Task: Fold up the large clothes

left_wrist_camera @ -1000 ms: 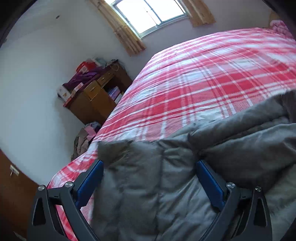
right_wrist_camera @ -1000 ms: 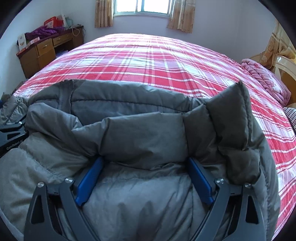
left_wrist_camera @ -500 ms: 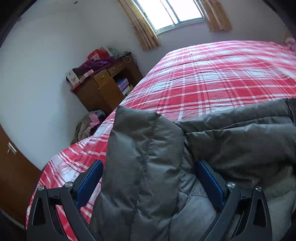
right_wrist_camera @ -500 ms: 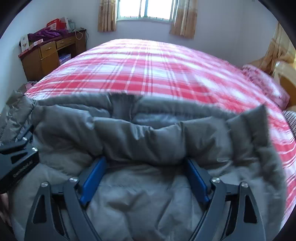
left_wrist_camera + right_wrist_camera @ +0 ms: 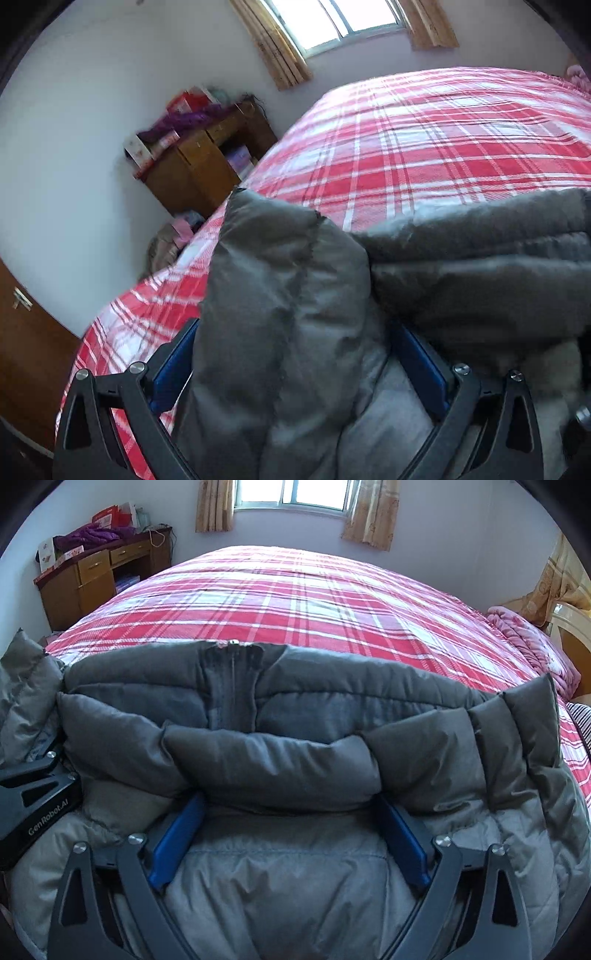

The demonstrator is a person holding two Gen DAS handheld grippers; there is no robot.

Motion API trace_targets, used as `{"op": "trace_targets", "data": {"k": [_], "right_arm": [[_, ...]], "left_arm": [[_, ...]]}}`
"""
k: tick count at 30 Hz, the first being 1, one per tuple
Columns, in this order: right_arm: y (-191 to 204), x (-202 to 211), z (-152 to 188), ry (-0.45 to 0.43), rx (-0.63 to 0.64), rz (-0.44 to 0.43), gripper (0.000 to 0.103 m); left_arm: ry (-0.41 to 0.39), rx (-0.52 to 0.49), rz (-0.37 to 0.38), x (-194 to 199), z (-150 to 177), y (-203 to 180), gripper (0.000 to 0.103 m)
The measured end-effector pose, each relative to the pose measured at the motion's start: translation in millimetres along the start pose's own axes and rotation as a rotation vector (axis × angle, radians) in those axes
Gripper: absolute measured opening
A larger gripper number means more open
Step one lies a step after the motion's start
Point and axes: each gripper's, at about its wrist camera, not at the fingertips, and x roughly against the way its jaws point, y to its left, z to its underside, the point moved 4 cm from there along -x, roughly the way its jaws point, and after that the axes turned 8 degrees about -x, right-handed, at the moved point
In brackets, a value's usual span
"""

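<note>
Left claw [image 5: 291,365] has its blue pads [image 5: 171,373] spread wide w/ a thick fold of the grey quilted puffer jacket [image 5: 280,760] bunched btwn them; fabric fills the gap, but whether it's truly gripped I can't tell. The jacket lies on the near edge of the red-and-white plaid bed [image 5: 295,598], zip placket [image 5: 231,686] facing up at the far hem. Right claw [image 5: 290,838] is likewise spread, a puffy roll of jacket draped across its pads. Looks like mid-fold: near portion lifted by both claws, ready to go over the rest. Next move prob needs both claws carrying the fold fwd evenly, then laying it flat w/o the padding springing back.
</note>
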Motion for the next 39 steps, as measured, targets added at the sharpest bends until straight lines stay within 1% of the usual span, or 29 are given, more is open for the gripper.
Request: {"op": "trace_targets", "data": {"k": [1,2,3,4,5,6,7,9,10,12,15,17,18,20,22,24,25,26,27,29,30,31,32,33,34,36,37,38,39], "right_arm": [[1,2,0,0.012,0.012,0.002,0.095],[1,6,1,0.026,0.031,0.005,0.094],[0,14,3,0.033,0.041,0.004,0.094],[-2,32,8,0.021,0.042,-0.010,0.094],[-4,47,13,-0.003,0.048,-0.025,0.094],[-5,61,21,-0.027,0.058,-0.030,0.094],[-7,73,32,-0.047,0.070,-0.017,0.096],[-4,75,52,-0.043,0.082,-0.008,0.096],[0,69,62,-0.043,0.103,0.006,0.096],[3,62,68,-0.091,0.126,0.027,0.097],[2,61,65,-0.063,0.116,0.019,0.098],[-3,73,65,-0.055,0.115,0.010,0.097],[-6,84,67,-0.067,0.101,0.001,0.097],[-13,105,76,-0.096,0.075,-0.025,0.097],[-15,117,91,-0.109,0.079,-0.038,0.098],[-15,113,106,-0.094,0.109,-0.018,0.099],[-15,107,109,-0.091,0.112,-0.020,0.099],[-17,102,113,-0.093,0.106,-0.024,0.100],[-17,98,115,-0.099,0.106,-0.016,0.101],[-13,93,115,-0.111,0.126,0.009,0.102],[-10,92,115,-0.121,0.140,0.022,0.102],[-9,89,115,-0.130,0.140,0.025,0.102],[-9,90,116,-0.133,0.132,0.022,0.103],[-9,89,116,-0.135,0.129,0.019,0.103],[-9,89,116,-0.136,0.126,0.016,0.103],[-10,89,117,-0.139,0.122,0.013,0.103],[-10,88,116,-0.140,0.120,0.012,0.103],[-13,89,117,-0.141,0.119,0.011,0.103],[-13,89,116,-0.141,0.117,0.012,0.103]], "left_arm": [[0.018,0.043,0.032,10,6,11,0.101],[0.012,0.069,0.051,23,14,23,0.101],[-0.004,0.086,0.054,35,22,33,0.101],[-0.025,0.105,0.038,49,36,47,0.101],[-0.029,0.109,0.022,56,50,54,0.101],[-0.019,0.108,0.010,58,63,58,0.101],[0.005,0.110,0.005,56,78,60,0.101],[0.046,0.132,0.006,47,100,62,0.101],[0.055,0.158,0.025,46,109,64,0.101],[0.064,0.193,0.040,50,118,70,0.101],[0.056,0.238,0.032,66,133,80,0.101],[0.053,0.289,0.064,72,146,85,0.101],[0.062,0.312,0.081,72,151,88,0.101],[0.078,0.359,0.139,68,160,88,0.101],[0.106,0.384,0.200,58,165,82,0.101],[0.116,0.418,0.242,52,164,79,0.101],[0.122,0.440,0.279,48,164,78,0.101],[0.121,0.451,0.289,46,164,78,0.101],[0.111,0.452,0.289,46,163,78,0.100],[0.094,0.443,0.313,45,159,74,0.100],[0.087,0.442,0.326,46,158,74,0.095],[0.077,0.441,0.347,47,156,73,0.085],[0.061,0.433,0.370,52,154,70,0.078],[0.050,0.427,0.400,55,152,68,0.061],[0.043,0.430,0.451,58,149,65,0.047],[0.045,0.447,0.503,61,146,63,0.041],[0.047,0.456,0.564,60,144,60,0.033],[0.049,0.452,0.584,59,143,58,0.030],[0.044,0.439,0.571,60,142,56,0.022]]}}
